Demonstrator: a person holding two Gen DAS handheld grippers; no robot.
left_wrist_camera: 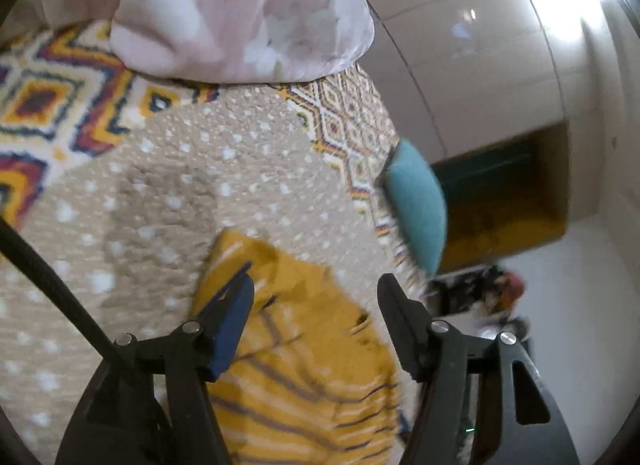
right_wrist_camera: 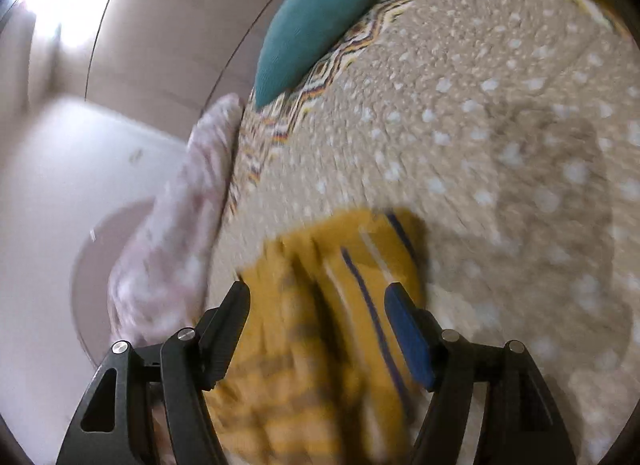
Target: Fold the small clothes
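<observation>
A small mustard-yellow garment with dark and white stripes (left_wrist_camera: 304, 365) lies on a beige blanket with white dots (left_wrist_camera: 168, 201). My left gripper (left_wrist_camera: 316, 285) is open just above it, fingers spread to either side of the cloth. In the right wrist view the same garment (right_wrist_camera: 332, 305) lies bunched between the open fingers of my right gripper (right_wrist_camera: 316, 293), near the blanket's edge (right_wrist_camera: 460, 105). Neither gripper holds the cloth. Both views are blurred by motion.
A pink floral cloth (left_wrist_camera: 244, 13) lies at the far side of the blanket and hangs over the edge in the right wrist view (right_wrist_camera: 168, 241). A teal cushion (left_wrist_camera: 420, 205) sits on a patterned rug (left_wrist_camera: 60, 101) at the edge, seen also in the right wrist view (right_wrist_camera: 308, 29).
</observation>
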